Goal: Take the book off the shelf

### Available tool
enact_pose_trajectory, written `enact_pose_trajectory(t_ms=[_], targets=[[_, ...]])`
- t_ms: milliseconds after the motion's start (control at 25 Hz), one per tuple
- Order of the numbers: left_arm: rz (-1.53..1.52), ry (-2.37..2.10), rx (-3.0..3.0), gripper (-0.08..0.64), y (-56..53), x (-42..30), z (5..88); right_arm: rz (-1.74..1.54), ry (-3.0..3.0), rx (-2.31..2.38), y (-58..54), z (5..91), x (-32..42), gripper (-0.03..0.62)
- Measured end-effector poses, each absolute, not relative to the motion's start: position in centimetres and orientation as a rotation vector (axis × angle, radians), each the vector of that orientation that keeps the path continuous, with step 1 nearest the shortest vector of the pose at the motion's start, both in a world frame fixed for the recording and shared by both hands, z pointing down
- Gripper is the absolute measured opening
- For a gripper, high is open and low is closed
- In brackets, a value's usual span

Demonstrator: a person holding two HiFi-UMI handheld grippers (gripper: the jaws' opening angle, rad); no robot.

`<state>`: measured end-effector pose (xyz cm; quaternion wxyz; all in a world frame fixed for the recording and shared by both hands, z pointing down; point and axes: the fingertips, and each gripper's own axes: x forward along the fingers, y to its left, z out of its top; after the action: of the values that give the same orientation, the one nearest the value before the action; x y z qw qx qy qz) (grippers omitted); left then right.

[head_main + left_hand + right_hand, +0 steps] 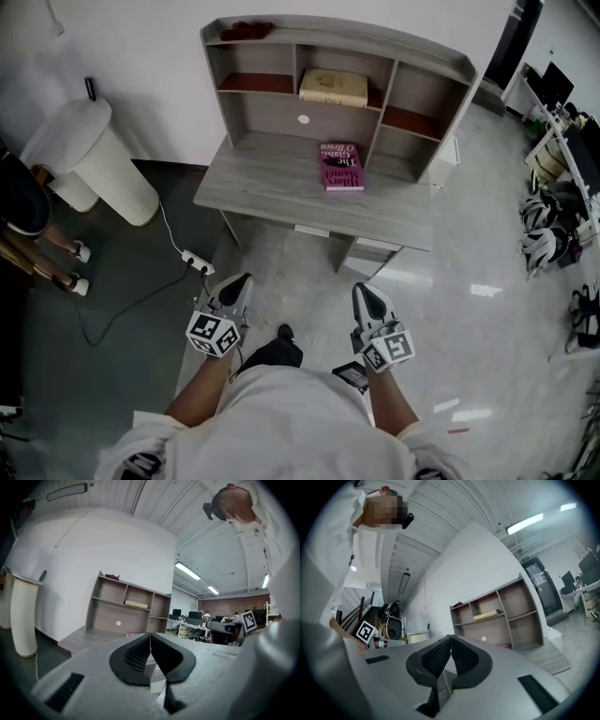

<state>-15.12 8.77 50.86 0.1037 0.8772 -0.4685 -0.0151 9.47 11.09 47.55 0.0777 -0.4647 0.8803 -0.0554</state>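
The grey wood-grain desk with an open shelf unit (281, 192) stands against the white wall, well apart from both tongs. The left gripper (238, 281) and the right gripper (365, 292) each have their jaws pressed together on nothing. A tan book (333, 86) lies flat in the middle shelf compartment, and a pink paperback (340, 166) lies on the desktop below it. A dark red object (247, 30) on the top of the unit is too small to identify.

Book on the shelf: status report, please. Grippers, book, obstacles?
Left gripper and right gripper both shut, empty, short of the desk. Tan book lies flat in the middle shelf compartment, untouched. Nothing in the way; pink book on the desktop below.
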Motion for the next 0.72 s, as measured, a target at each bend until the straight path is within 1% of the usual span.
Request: enact_pose_trajectory(t_ms=[160,400,720], targets=[[-0.099,-1.34,2.581,0.018,3.9,-15.6,49.8,-0.151,2.631,-1.369,6.9,45.9,8.2,0.014],[-0.144,-1.271,2.651,0.018,-1.3,-16.1,47.3,-0.11,2.595,-1.438,1.9,44.0,8.3,0.014],[-0.2,-1.153,2.644,0.018,-7.6,-17.9,47.0,-0.198,2.516,-1.479,-4.0,44.3,6.2,0.014]])
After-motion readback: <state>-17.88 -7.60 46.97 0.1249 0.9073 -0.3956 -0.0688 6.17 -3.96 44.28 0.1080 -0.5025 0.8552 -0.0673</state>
